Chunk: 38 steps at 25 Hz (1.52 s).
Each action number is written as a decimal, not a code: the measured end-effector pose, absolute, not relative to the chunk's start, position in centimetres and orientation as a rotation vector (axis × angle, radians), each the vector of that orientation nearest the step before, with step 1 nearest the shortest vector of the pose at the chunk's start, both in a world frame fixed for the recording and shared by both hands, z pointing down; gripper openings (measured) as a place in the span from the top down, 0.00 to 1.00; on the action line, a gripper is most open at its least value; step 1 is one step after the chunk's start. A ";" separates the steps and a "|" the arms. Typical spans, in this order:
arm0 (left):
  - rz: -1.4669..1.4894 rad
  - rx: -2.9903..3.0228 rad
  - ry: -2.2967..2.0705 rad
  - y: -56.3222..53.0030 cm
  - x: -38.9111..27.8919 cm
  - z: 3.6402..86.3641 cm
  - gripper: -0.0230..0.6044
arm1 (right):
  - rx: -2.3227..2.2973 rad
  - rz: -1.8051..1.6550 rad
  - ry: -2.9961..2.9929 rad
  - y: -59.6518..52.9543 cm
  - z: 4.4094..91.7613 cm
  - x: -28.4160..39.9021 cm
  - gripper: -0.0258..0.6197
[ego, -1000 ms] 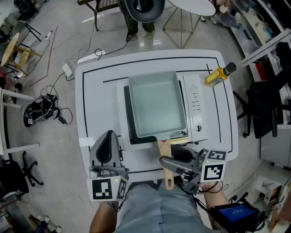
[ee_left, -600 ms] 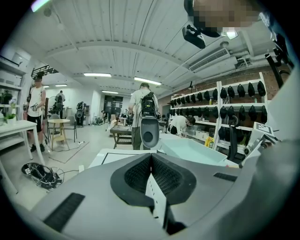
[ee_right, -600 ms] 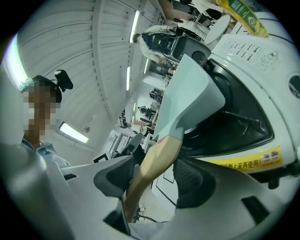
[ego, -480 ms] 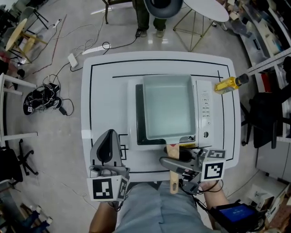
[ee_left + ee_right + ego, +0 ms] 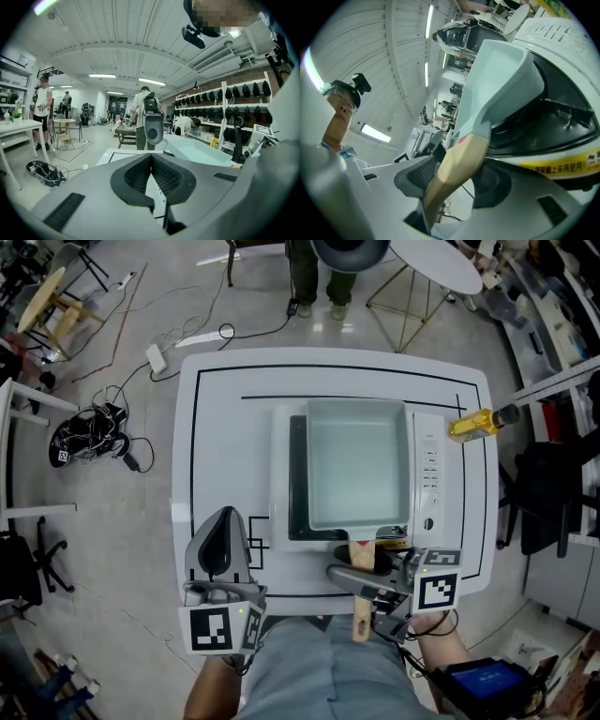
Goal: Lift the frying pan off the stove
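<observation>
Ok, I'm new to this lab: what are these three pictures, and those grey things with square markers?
There is no robot here: a person holds a two-jaw gripper in each hand, and the marker cubes are part of the grippers. The top-down picture comes from a camera on the person's head. The other two come from cameras riding on each gripper. On the white table stands a white stove with a square, pale green frying pan over it. A yellow bottle lies at the right. The right gripper is shut on the pan's wooden handle. The left gripper is shut on nothing, near the table's front edge.
</observation>
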State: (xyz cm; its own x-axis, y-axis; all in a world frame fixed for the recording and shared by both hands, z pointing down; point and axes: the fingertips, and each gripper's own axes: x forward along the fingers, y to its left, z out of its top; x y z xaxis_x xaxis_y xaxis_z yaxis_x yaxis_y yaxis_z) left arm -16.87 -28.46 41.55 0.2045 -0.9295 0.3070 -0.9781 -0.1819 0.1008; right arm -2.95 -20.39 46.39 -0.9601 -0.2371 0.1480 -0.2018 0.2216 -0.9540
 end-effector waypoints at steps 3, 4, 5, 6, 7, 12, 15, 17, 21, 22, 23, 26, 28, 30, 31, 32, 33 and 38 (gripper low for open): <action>0.253 2.204 -1.812 -28.4 -16.9 41.6 0.93 | -0.427 -1.907 2.419 -20.4 46.4 -3.0 0.60; 0.253 2.202 -1.814 -28.4 -17.0 41.5 0.93 | -0.424 -1.912 2.413 -20.4 46.4 -3.0 0.60; 0.253 2.201 -1.817 -28.3 -17.0 41.5 0.93 | -0.421 -1.918 2.408 -20.4 46.4 -3.0 0.60; 0.253 2.200 -1.819 -28.3 -17.1 41.4 0.93 | -0.418 -1.924 2.404 -20.4 46.4 -3.1 0.60; 0.253 2.199 -1.821 -28.3 -17.1 41.4 0.93 | -0.415 -1.929 2.402 -20.4 46.4 -3.1 0.60; 0.254 2.196 -1.827 -28.2 -17.2 41.3 0.93 | -0.406 -1.960 2.389 -20.3 46.5 -3.2 0.61; 0.257 2.196 -1.830 -28.2 -17.3 41.2 0.93 | -0.415 -1.976 2.393 -20.1 46.7 -3.3 0.64; 0.257 2.195 -1.832 -28.2 -17.4 41.1 0.93 | -0.424 -1.985 2.397 -20.0 46.9 -3.4 0.67; 0.259 2.199 -1.833 -28.2 -17.4 41.0 0.93 | -0.437 -2.003 2.402 -19.7 47.5 -3.4 0.71; 0.260 2.200 -1.833 -28.2 -17.3 41.0 0.93 | -0.441 -2.008 2.402 -19.6 47.7 -3.3 0.73; 0.261 2.202 -1.832 -28.1 -17.3 41.0 0.93 | -0.444 -2.014 2.400 -19.5 47.9 -3.3 0.74; 0.262 2.209 -1.829 -27.9 -17.2 40.8 0.93 | -0.456 -2.033 2.383 -19.3 48.2 -3.3 0.77; 0.262 2.213 -1.829 -27.9 -17.2 40.6 0.93 | -0.467 -2.044 2.376 -19.3 48.4 -3.2 0.79; 0.261 2.217 -1.829 -27.9 -17.1 40.5 0.93 | -0.480 -2.056 2.375 -19.2 48.8 -3.1 0.81; 0.262 2.219 -1.829 -27.8 -17.1 40.4 0.93 | -0.485 -2.061 2.376 -19.1 49.0 -3.0 0.82; 0.262 2.219 -1.830 -27.8 -17.1 40.4 0.93 | -0.489 -2.064 2.376 -19.1 49.1 -3.0 0.82; 0.262 2.219 -1.831 -27.7 -17.1 40.4 0.93 | -0.491 -2.068 2.374 -19.1 49.2 -3.0 0.83; 0.263 2.218 -1.835 -27.5 -17.2 40.2 0.93 | -0.496 -2.079 2.369 -19.0 49.3 -2.9 0.84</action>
State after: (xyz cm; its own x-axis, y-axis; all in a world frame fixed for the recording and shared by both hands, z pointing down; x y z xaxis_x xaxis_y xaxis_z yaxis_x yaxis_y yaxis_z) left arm -17.21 -27.46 40.16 0.1904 -0.9361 0.2956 -0.9815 -0.1753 0.0770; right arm -2.85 -18.99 49.29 -0.9504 -0.1987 0.2393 -0.2630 0.1030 -0.9593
